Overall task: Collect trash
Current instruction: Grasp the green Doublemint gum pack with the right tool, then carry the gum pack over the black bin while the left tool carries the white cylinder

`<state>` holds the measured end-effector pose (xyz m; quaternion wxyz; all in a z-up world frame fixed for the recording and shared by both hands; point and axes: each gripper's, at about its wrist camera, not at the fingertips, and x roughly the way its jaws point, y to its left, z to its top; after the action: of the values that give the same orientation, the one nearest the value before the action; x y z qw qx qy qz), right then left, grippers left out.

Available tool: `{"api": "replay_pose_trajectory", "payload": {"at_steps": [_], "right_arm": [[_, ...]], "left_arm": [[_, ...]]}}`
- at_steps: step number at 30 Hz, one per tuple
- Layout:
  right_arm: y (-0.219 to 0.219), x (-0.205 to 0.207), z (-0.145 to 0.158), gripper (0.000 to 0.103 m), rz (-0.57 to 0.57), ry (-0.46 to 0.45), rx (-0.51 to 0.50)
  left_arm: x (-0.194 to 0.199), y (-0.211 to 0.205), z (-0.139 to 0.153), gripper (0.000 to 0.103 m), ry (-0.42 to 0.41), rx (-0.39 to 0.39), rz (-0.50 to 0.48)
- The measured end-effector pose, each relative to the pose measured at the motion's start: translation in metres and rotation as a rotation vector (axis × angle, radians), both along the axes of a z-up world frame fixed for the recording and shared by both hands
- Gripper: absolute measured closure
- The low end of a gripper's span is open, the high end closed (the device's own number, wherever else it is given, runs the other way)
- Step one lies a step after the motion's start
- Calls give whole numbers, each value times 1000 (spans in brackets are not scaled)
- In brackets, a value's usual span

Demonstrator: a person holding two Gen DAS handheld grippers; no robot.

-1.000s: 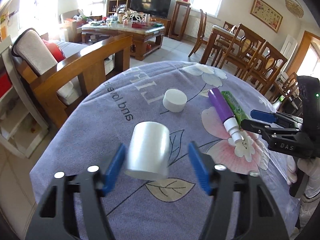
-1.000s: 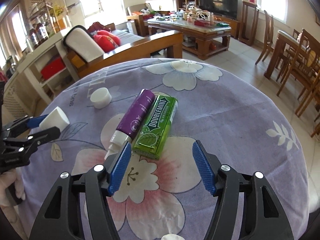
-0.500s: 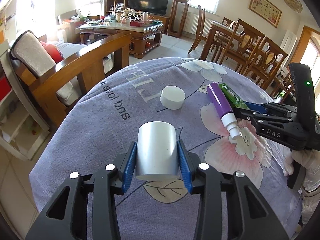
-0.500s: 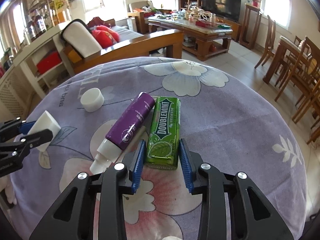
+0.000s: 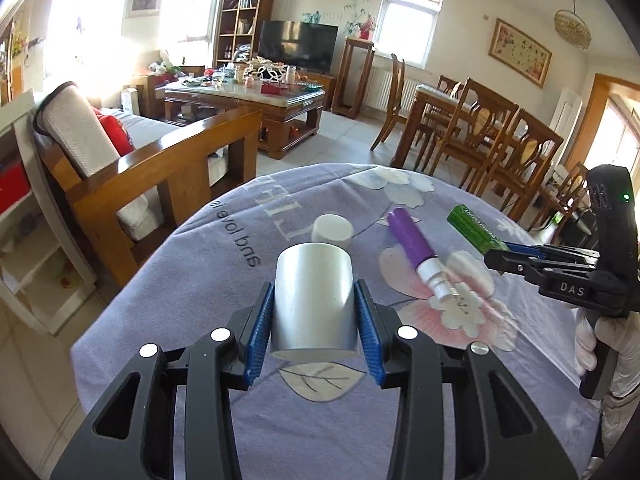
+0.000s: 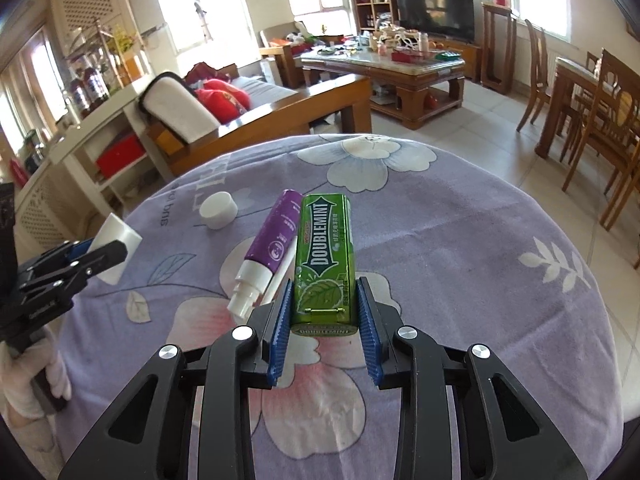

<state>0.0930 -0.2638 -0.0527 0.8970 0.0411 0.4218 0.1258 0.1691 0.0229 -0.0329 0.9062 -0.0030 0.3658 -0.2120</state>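
left gripper (image 5: 315,320) angled down, clamped on silver cup (image 5: 313,300) above table (image 5: 192,280) | right gripper (image 6: 323,316) angled down, gripping green gum pack (image 6: 324,260), purple tube (image 6: 272,240) beside it

Small print on green gum box (image 6: 325,256) illegible; gloved hand (image 5: 612,356) cut by edge.

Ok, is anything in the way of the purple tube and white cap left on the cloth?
Nothing covers the purple tube or white cap. But both hand-held grippers are full: left grips the silver cup, right the gum pack.
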Motion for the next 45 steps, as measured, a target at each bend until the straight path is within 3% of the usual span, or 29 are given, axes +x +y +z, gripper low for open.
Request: {"api": "replay_pose_trajectory", "payload": {"at_steps": [10, 25, 45], "right_arm": [[-47, -81, 25, 72, -32, -60, 92], [-185, -212, 41, 72, -209, -139, 128], [-377, -360, -3, 72, -533, -106, 138]], "left_arm": [[-53, -55, 31, 63, -75, -17, -109], [-124, -218, 42, 63, -130, 6, -383], [-192, -397, 8, 63, -106, 32, -698]]}}
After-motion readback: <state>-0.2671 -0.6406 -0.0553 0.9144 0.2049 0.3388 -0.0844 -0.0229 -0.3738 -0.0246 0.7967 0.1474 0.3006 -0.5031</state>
